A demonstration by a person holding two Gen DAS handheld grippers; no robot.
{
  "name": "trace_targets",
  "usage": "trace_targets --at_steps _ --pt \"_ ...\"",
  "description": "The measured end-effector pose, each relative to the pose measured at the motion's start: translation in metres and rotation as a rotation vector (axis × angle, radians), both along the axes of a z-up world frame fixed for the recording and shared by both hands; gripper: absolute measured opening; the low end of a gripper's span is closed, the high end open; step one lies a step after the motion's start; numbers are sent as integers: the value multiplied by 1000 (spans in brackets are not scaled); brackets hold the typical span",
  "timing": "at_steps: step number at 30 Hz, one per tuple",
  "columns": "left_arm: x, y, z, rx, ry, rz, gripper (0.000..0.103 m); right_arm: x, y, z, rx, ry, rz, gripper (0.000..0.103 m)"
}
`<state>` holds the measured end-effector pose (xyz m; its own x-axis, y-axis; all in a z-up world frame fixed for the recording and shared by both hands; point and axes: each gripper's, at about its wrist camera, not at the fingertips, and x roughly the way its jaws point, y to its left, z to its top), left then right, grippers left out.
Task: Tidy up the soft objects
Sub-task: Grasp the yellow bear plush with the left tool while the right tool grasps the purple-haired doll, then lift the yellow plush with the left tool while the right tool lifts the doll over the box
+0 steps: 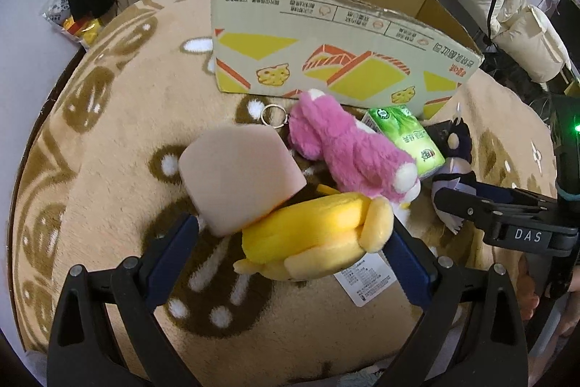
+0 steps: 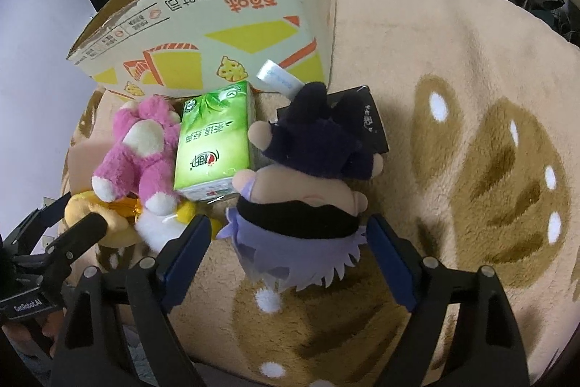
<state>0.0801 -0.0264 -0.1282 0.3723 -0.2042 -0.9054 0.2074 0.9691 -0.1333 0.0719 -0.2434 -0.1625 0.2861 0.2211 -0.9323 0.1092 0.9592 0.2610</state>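
A yellow plush (image 1: 311, 238) lies on the tan blanket between the open fingers of my left gripper (image 1: 293, 242), not squeezed. A beige foam block (image 1: 235, 173) leans on it, with a pink plush (image 1: 340, 147) and a green tissue pack (image 1: 409, 136) behind. My right gripper (image 2: 290, 234) is open around a dark-haired doll in a purple skirt (image 2: 301, 205); its fingers flank the skirt. The doll shows at the right of the left wrist view (image 1: 453, 165). The pink plush (image 2: 137, 147) and the tissue pack (image 2: 210, 140) lie left of the doll.
An open cardboard box (image 1: 326, 35) stands at the back of the blanket, also in the right wrist view (image 2: 217, 24). A key ring (image 1: 273, 115) lies by the pink plush. Shelves and clothes stand beyond the bed.
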Motion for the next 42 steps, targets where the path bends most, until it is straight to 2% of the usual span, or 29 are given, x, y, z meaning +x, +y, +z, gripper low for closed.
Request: trace_targets --at_steps 6,7,8,10,11,13,16,23,30,36,40,42 --pt "1 -2 -4 1 23 -10 98 0 -1 -4 -4 6 10 91" --pt "1 -2 -6 3 35 -14 98 0 -1 -4 -2 8 12 89" --pt "2 -3 -8 1 52 -21 97 1 1 -4 -1 10 15 81" --pt "1 -2 -10 -10 76 -31 93 2 3 -6 -7 16 21 79" --pt "0 -2 -10 -30 91 -38 88 2 4 -7 -12 16 22 76" --pt "-3 -2 -9 -37 97 -45 85 3 5 -8 -18 17 18 70" --pt "-6 -3 -10 -34 107 -56 83 5 5 -10 -13 21 11 69" --pt "-11 -5 -10 -35 131 -63 76 7 18 -9 -71 14 50 69" --pt "-15 1 -8 -50 116 -52 69 5 14 -7 -52 3 38 68" --pt "-19 5 -7 -53 106 -47 68 0 10 5 -41 -40 47 68" --pt "-20 11 -7 -80 118 -9 69 -2 9 10 -36 -58 38 68" --pt "-20 15 -8 -90 130 13 76 -2 10 12 -28 -59 29 68"
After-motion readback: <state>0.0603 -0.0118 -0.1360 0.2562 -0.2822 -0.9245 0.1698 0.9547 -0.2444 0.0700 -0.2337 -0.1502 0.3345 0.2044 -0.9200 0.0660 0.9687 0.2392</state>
